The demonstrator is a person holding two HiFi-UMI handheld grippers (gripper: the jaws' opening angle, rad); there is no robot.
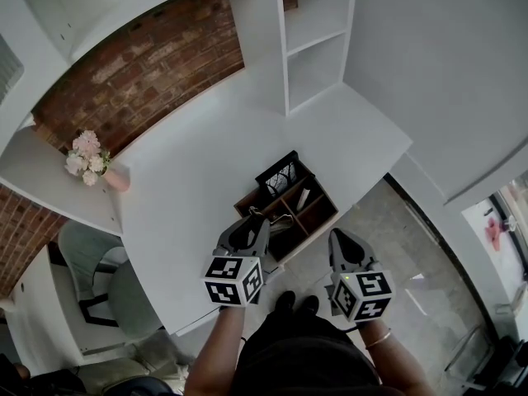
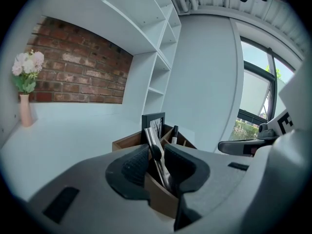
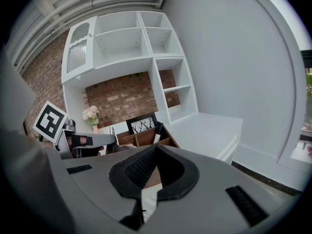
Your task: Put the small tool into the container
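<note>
L gripper [image 2: 157,156] is clamping narrow on the small tool [image 2: 152,140], a slim silver bar w/ a black knob partway along; the tool is standing steeply between the pads, its upper end poking past the fingertips toward the black frame [image 2: 153,123]. The lower end is dipping behind the near wall of the wooden container [image 2: 127,141], though whether it is touching anything inside I cannot tell.

In the head view this gripper is hovering at the container's near-left corner, on the person's side of the white desk [image 1: 190,188]. The steep hold is probably suiting a drop into one of the narrow compartments, end first, w/o snagging the dividers. A marker [image 2: 174,132] is already standing in a slot further back, so the near compartment is looking like the free one.

R gripper [image 3: 154,150] is idling w/ its pads meeting at the tips and nothing between them. It is hanging off the desk edge over the floor, just beside the container's right side and apart from it; prob. parked there to leave the L one room.

The flower vase [image 1: 91,162] is sitting well apart at the far-left corner, out of the way.

Task is looking near its end; the tool is not yet let go, and what is remaining is a short lowering and opening of the pads.
</note>
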